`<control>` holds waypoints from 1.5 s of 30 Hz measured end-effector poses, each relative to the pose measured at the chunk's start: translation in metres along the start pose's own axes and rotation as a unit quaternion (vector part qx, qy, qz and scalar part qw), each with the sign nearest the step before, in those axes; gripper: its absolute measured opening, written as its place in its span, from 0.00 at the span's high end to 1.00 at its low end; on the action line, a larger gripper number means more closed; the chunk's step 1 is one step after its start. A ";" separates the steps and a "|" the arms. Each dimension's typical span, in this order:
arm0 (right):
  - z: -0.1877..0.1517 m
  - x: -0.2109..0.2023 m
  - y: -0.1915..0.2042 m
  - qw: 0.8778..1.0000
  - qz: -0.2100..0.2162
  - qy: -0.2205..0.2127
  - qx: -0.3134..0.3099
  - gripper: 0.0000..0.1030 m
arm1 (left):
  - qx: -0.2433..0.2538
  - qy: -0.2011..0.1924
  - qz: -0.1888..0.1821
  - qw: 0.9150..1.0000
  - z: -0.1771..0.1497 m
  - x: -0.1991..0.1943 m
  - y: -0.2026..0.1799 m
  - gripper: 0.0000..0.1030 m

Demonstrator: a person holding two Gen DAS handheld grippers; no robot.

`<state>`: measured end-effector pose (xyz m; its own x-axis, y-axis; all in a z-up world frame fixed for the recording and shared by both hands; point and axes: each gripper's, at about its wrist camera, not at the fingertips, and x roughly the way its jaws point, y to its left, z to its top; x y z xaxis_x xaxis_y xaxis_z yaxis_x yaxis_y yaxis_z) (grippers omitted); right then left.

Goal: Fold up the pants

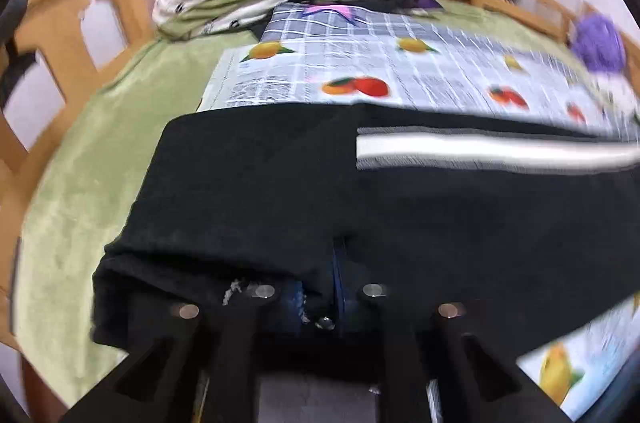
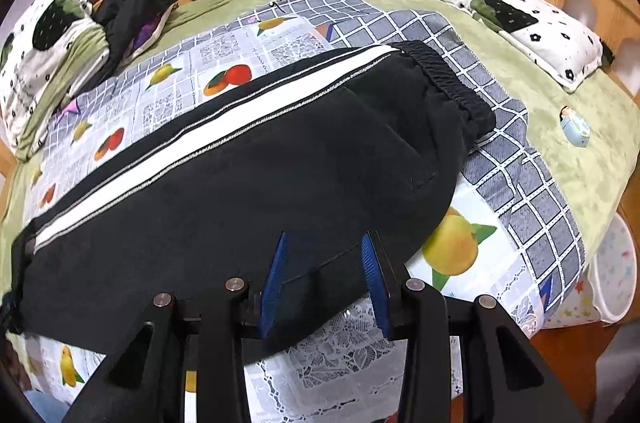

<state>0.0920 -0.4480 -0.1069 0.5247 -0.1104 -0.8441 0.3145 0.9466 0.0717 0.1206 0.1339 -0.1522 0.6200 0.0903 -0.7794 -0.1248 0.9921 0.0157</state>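
pants (image 2: pixel 248 175) lie lengthwise along the bed's (image 2: pixel 592 159) near edge, legs stacked, cross-folds still undone. left claw (image 1: pixel 320 287) is clamped on the cuff end; right claw (image 2: pixel 326 255) stands part-open astride the near edge.

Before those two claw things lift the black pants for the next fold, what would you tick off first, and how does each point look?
1. Left gripper has cloth: ok. Its fingers are shut on the black pants at the leg end.
2. Right gripper has cloth: not ok. Its blue fingers stand apart over the pants' near edge, pinching nothing.
3. Pants flat: ok. They lie lengthwise with the white stripe on top.
4. Waistband free: ok, nothing rests on it.
5. Room for the fold on the fruit-print quilt: ok.
6. How many layers the left fingers caught: cannot tell; that view is blurred.
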 end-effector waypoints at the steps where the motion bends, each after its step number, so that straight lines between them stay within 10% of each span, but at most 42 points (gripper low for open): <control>1: -0.001 0.000 0.000 1.000 -0.003 0.002 -0.003 0.63 | -0.025 -0.006 -0.004 1.000 0.010 0.004 0.012 0.89; 6: -0.006 0.009 -0.007 1.000 -0.022 0.008 0.001 0.63 | -0.061 -0.041 0.037 0.997 0.061 0.019 0.046 0.88; 10: -0.009 0.016 -0.022 0.999 -0.019 0.012 0.031 0.63 | -0.049 -0.023 0.112 0.992 0.091 0.028 0.056 0.64; 14: -0.014 0.014 -0.049 0.998 -0.022 -0.009 0.065 0.63 | -0.055 -0.029 0.102 0.993 0.088 0.016 0.058 0.34; 24: 0.015 0.056 -0.134 0.971 0.060 -0.052 0.223 0.41 | -0.074 -0.009 -0.034 0.997 0.039 -0.016 0.024 0.33; 29: 0.071 0.116 -0.148 0.955 0.113 -0.026 0.271 0.38 | -0.058 -0.025 -0.031 0.998 0.029 -0.026 0.002 0.32; 32: 0.107 0.116 -0.137 0.970 0.084 -0.043 0.223 0.69 | -0.057 -0.021 -0.025 0.998 0.028 -0.023 -0.010 0.32; 34: 0.126 0.083 -0.134 0.971 0.115 -0.112 0.180 0.72 | -0.060 -0.010 -0.029 0.998 0.027 -0.023 -0.013 0.32; 37: 0.134 0.060 -0.147 0.969 0.069 -0.166 0.169 0.71 | -0.055 -0.016 -0.029 0.998 0.025 -0.031 -0.018 0.32; 39: 0.137 0.078 -0.163 0.975 0.042 -0.122 0.183 0.55 | -0.051 -0.017 -0.029 0.998 0.022 -0.034 -0.020 0.32; 42: 0.133 0.105 -0.172 0.988 -0.002 -0.025 0.155 0.56 | -0.053 0.005 -0.044 0.998 0.020 -0.029 -0.021 0.32; 45: 0.117 0.085 -0.174 0.989 -0.033 -0.045 0.140 0.56 | -0.049 0.002 -0.034 0.998 0.020 -0.030 -0.018 0.32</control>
<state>0.1750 -0.6573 -0.1290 0.5609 -0.2076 -0.8015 0.5504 0.8166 0.1737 0.1200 0.1152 -0.1168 0.6261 0.0233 -0.7794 -0.1580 0.9826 -0.0975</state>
